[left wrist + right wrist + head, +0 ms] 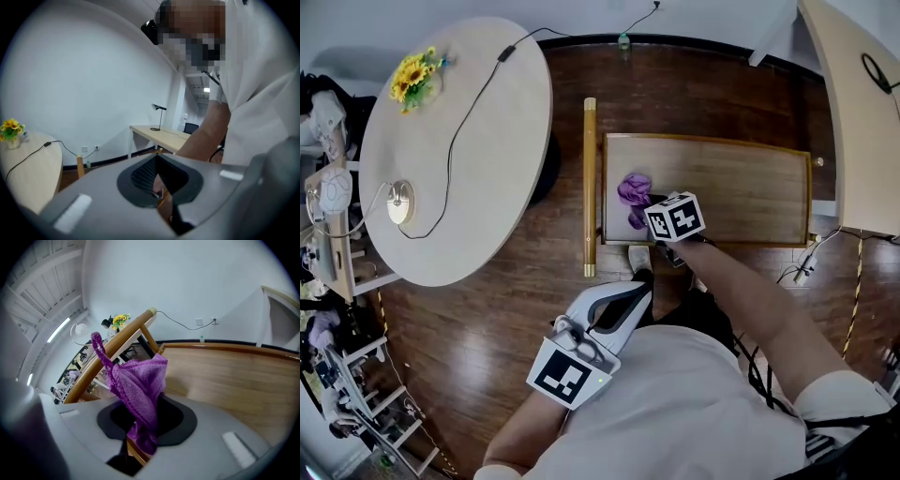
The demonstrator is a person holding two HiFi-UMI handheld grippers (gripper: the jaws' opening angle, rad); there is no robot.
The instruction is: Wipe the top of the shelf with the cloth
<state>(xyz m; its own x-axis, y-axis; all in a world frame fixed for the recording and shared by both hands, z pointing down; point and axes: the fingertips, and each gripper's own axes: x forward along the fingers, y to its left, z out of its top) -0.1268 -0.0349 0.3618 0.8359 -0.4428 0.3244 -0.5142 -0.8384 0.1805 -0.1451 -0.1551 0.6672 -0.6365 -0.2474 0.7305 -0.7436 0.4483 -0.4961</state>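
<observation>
Round counter (455,150): it stands well apart to your left and carries sunflowers and a cable. It plays no part in this job, so leave it alone.

Shelf top (741,192): this is the bare wooden rectangle ahead of you. Nearly all of it lies to the right of the cloth, so I judge the wiping has barely begun. Work in long, overlapping passes from the left end toward the right, and take in the edges and corners.

Wooden rail (590,187): it runs just beside the shelf's left edge. Keep your strokes on the board so the loose fabric does not snag on it.

Left tongs (641,281): these are held low near your body, away from the shelf. The jaws are closed together with nothing between them, so keep them out of the way.

Right tongs (649,210): these are at the shelf's left end, clamped tight on the fabric. Tilt them down so the fabric meets the wood, not the jaw tips.

Cloth (140,385): it is purple and bunched, and it sticks up out of the right jaws at the left end of the shelf top. Only a small wad would touch the wood, so press it flat and firm.
</observation>
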